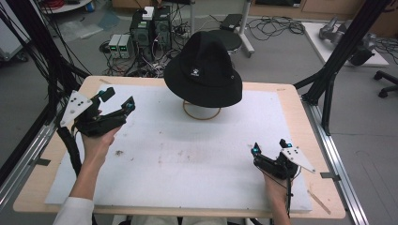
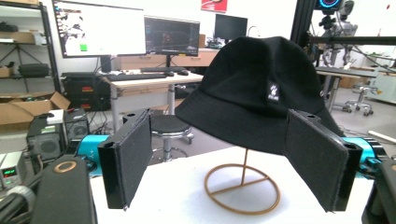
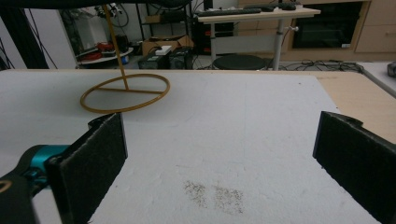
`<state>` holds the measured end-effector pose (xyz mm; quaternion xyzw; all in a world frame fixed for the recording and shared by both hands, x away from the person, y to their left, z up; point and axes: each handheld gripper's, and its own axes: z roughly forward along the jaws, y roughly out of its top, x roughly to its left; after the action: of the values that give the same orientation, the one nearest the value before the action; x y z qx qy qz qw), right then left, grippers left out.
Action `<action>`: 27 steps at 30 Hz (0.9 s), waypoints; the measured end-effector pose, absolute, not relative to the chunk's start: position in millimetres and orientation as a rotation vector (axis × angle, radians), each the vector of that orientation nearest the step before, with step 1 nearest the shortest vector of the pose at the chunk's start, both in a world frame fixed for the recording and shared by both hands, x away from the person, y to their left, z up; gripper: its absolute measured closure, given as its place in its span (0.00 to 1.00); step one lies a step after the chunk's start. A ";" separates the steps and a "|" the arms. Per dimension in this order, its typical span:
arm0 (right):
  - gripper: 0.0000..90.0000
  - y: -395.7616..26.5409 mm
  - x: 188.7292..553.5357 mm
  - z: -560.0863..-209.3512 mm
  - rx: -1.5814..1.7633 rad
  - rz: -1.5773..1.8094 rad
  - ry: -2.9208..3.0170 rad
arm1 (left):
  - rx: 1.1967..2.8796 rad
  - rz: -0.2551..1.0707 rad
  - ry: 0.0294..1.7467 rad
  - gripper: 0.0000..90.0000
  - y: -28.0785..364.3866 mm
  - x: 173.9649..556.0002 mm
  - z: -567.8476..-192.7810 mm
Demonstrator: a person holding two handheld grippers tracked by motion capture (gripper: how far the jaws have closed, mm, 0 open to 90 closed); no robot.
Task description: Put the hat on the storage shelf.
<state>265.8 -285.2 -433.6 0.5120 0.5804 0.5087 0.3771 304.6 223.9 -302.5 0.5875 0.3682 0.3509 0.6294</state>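
A black bucket hat point(image 1: 203, 70) sits on a wire stand point(image 1: 201, 111) at the table's far middle, while the left gripper point(image 1: 118, 100) and right gripper point(image 1: 270, 146) are both spread wide, holding nothing

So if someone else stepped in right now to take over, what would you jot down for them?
Left hand-held gripper: open, holding nothing, raised at the table's left and aimed at the black hat.
Right hand-held gripper: open, holding nothing, low near the front right of the white mat.
The hat sits on its wire stand at the back centre of the mat, untouched by either gripper.
Done: nothing visible so far.
Left: probably reach in and take the hat off the stand.
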 end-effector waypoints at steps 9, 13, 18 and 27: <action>0.02 -284.8 265.4 -433.5 1.305 1.292 1.488 | 1.324 0.799 0.895 0.27 239.8 293.6 -323.0; 0.02 -284.4 265.4 -433.9 1.311 1.297 1.489 | 1.319 0.801 0.908 0.27 244.2 290.6 -330.0; 0.02 -284.2 265.2 -434.2 1.311 1.295 1.491 | 1.327 0.825 0.932 0.26 249.5 287.3 -340.9; 0.02 -284.1 265.2 -434.4 1.299 1.292 1.489 | 1.325 0.850 0.977 0.26 258.0 282.1 -371.4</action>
<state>265.2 -284.1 -434.4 0.5090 0.5832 0.5062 0.3804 282.1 258.0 -371.4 0.5718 0.4217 0.3667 0.6007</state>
